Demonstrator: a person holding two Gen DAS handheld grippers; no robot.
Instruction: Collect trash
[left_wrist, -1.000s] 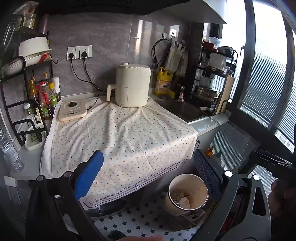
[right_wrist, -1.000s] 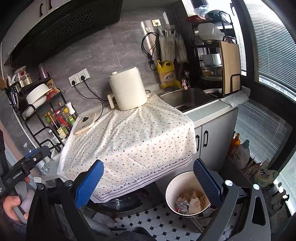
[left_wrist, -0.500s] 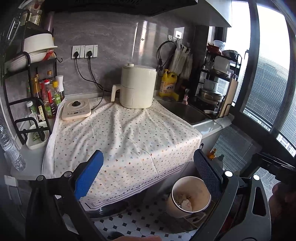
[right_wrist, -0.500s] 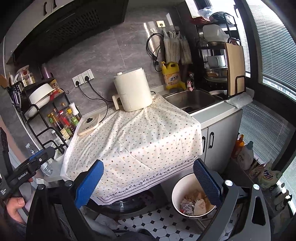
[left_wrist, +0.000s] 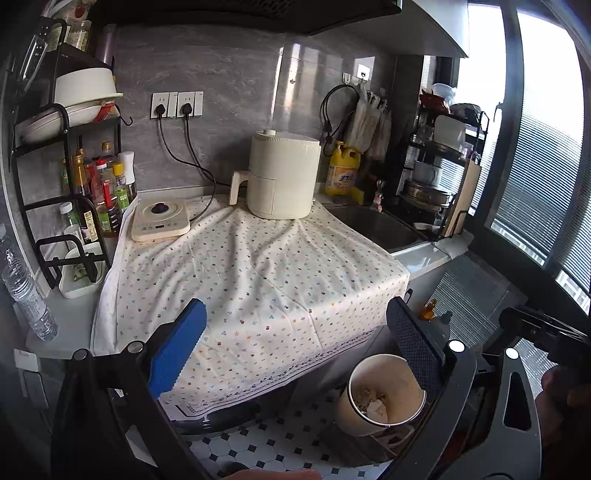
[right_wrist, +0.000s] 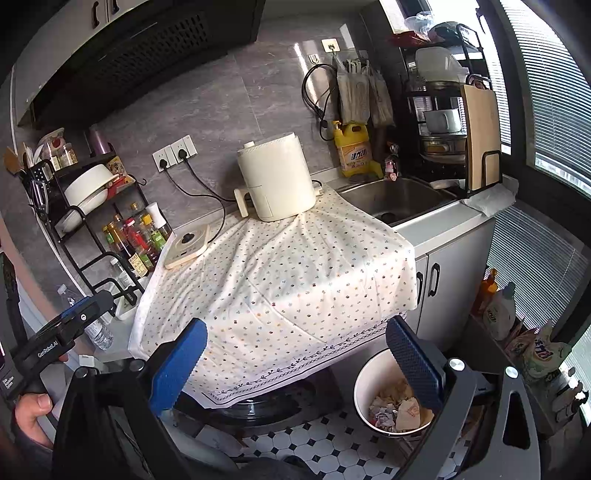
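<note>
A white round trash bin (left_wrist: 380, 398) (right_wrist: 391, 402) stands on the tiled floor below the counter's right corner, with crumpled paper and wrappers inside. My left gripper (left_wrist: 295, 350) is open and empty, held in the air in front of the dotted cloth (left_wrist: 251, 280), its right finger above the bin's rim. My right gripper (right_wrist: 295, 354) is open too, nothing between its fingers, hanging before the cloth's (right_wrist: 280, 273) front edge and above the bin. The dotted cloth carries no loose trash that I can see.
A cream air fryer (left_wrist: 280, 177) and a flat cooker (left_wrist: 160, 219) sit at the back of the cloth. A bottle rack (left_wrist: 88, 192) stands left, the sink (right_wrist: 402, 195) and dish rack (right_wrist: 450, 122) right. Detergent bottles (right_wrist: 498, 310) line the floor by the window. A hand (right_wrist: 33, 410) holds the other gripper at left.
Both cameras have risen and drawn back a little, so the counter and bin sit lower in view. Both grippers stay open and empty.
</note>
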